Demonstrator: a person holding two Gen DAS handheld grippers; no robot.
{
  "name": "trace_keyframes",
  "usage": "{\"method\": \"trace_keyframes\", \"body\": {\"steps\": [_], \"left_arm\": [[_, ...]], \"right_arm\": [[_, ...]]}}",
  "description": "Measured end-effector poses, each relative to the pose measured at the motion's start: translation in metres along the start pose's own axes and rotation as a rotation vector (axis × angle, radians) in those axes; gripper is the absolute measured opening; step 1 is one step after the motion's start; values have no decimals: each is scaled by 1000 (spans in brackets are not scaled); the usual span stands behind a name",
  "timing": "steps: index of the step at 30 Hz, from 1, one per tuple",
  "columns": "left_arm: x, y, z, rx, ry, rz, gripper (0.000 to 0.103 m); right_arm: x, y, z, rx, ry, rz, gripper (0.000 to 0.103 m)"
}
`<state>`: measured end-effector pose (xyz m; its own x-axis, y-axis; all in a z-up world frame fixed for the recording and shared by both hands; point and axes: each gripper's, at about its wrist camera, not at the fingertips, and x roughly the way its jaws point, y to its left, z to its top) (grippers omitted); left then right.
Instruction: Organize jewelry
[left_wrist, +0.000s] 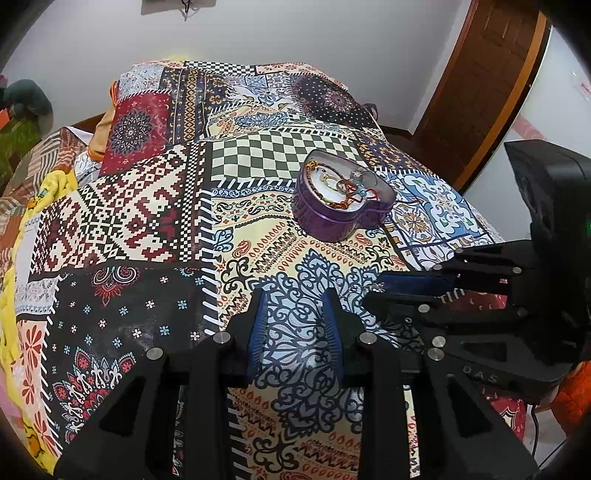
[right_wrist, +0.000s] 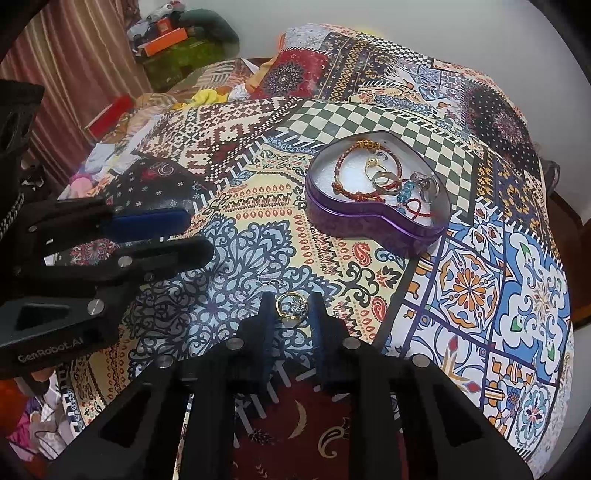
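Note:
A purple heart-shaped tin (right_wrist: 373, 218) stands open on the patchwork bedspread and holds a red beaded bracelet (right_wrist: 341, 166), rings and other jewelry; it also shows in the left wrist view (left_wrist: 332, 218). A gold ring (right_wrist: 291, 306) lies on the bedspread between the tips of my right gripper (right_wrist: 290, 312), whose jaws stand apart around it. A thin silver earring (right_wrist: 271, 278) lies just beyond. My left gripper (left_wrist: 295, 317) is open and empty over the bedspread; it shows at the left of the right wrist view (right_wrist: 192, 236). The right gripper also shows in the left wrist view (left_wrist: 373, 291).
The bed is covered by a patterned patchwork bedspread (left_wrist: 147, 206). Pillows are heaped at the far end (left_wrist: 140, 122). Clothes and boxes lie at the left side (right_wrist: 110, 118). A wooden door (left_wrist: 480, 74) stands at the right.

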<state>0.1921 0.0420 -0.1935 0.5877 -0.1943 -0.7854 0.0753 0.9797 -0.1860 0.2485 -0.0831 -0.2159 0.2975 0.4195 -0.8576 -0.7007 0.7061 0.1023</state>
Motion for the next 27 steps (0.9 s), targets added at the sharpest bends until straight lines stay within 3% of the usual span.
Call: {"method": "trace_keyframes", "body": {"steps": [15,27], "left_arm": [[-16,-5,-4,12,-11,4,30],[-2,-40,-6,90,36,-47,30]], "right_arm": [[-43,0,-15,29,-103,-28,16],[-66,-23,-34,112,-154,-38,16]]}}
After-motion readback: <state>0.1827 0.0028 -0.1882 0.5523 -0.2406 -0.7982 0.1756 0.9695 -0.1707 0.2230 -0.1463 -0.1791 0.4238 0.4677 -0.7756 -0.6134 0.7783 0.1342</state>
